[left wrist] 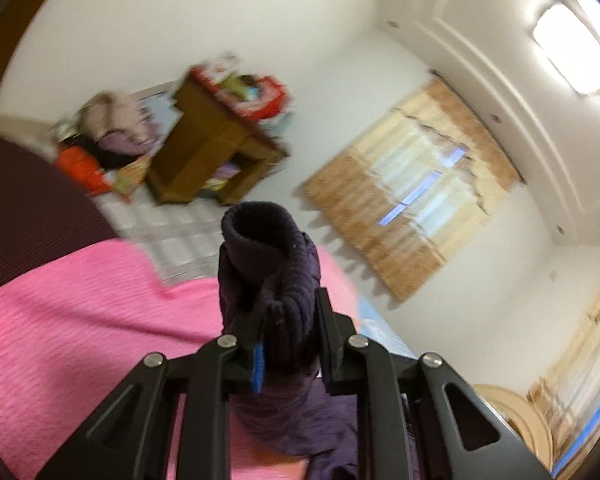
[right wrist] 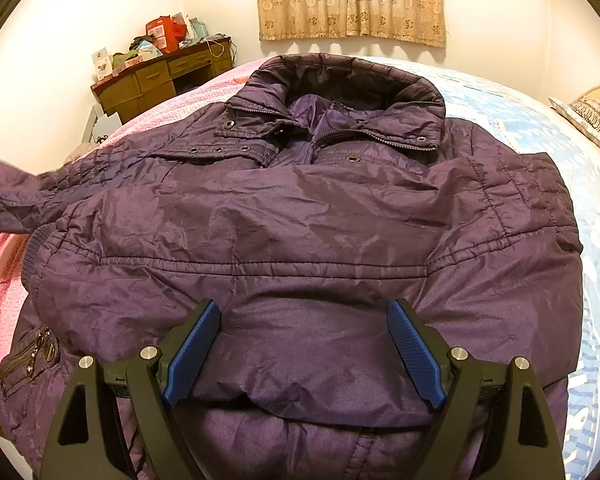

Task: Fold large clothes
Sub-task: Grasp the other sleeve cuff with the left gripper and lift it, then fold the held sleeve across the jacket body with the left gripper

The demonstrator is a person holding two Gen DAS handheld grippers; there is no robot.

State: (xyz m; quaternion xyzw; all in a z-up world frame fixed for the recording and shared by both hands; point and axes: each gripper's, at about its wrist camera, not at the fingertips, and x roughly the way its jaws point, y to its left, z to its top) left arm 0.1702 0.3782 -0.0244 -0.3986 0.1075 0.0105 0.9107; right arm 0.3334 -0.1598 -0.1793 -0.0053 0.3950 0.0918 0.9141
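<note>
A dark purple padded jacket lies front up on the bed, collar at the far side. One sleeve is folded across its chest from the right. My right gripper is open and empty, just above the jacket's lower part. My left gripper is shut on the ribbed knit cuff of the other sleeve and holds it raised above the pink cover. That sleeve stretches off to the left in the right wrist view.
The bed has a pink cover on the left and a blue patterned sheet on the right. A cluttered wooden desk stands by the far wall. Curtains hang behind. A pillow lies at the right.
</note>
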